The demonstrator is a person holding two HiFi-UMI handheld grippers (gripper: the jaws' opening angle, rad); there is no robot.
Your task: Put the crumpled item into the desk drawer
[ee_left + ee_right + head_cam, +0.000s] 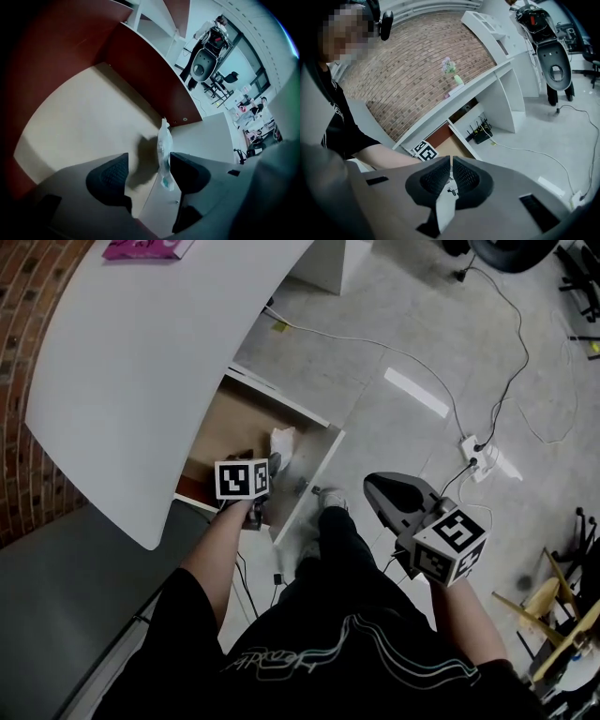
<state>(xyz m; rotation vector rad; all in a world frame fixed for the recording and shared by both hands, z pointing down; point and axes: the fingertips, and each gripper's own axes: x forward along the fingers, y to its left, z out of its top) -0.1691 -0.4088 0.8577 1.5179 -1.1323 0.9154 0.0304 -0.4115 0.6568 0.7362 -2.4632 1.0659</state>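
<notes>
Jaws spread, the left gripper [147,165] hangs at lower centre over the open desk drawer [89,117], with the crumpled item [164,154] loose against its right pad, close to the drawer's white wall. If it clings there, it could tumble outside (the right gripper [451,174], shut and empty, idles apart).

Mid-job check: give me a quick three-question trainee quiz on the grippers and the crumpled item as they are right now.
1. True or false: the left gripper has its jaws pressed flat together.
2. The crumpled item is: A) lying on the desktop; B) between the left gripper's jaws, over the open drawer; C) on the floor.
3. Fill in: the right gripper has its jaws ____, with nothing in them.

Key: 1 false, they stand apart; 2 B; 3 shut.
</notes>
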